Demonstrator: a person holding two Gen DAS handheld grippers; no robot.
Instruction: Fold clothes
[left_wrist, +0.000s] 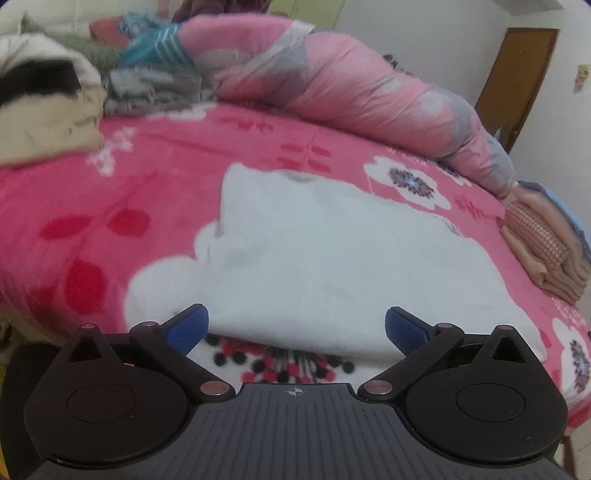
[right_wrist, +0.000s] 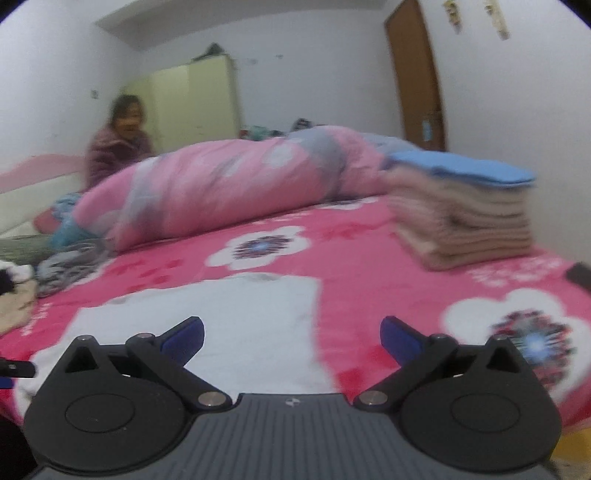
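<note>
A white garment (left_wrist: 332, 258) lies folded flat on the pink flowered blanket (left_wrist: 166, 166) of the bed. My left gripper (left_wrist: 297, 325) hovers open just in front of its near edge, blue pads wide apart and nothing between them. In the right wrist view the same white garment (right_wrist: 221, 321) lies ahead and to the left. My right gripper (right_wrist: 291, 334) is open over its right edge, touching nothing. A stack of folded clothes (right_wrist: 465, 218) with a blue piece on top stands at the right of the bed, also seen as folded clothes (left_wrist: 543, 251) in the left view.
A rolled pink quilt (left_wrist: 369, 85) lies across the far side of the bed. Unfolded clothes (left_wrist: 48, 107) are heaped at the far left. A person (right_wrist: 118, 140) sits beyond the quilt. A brown door (right_wrist: 417, 74) and a pale wardrobe (right_wrist: 195, 99) stand behind.
</note>
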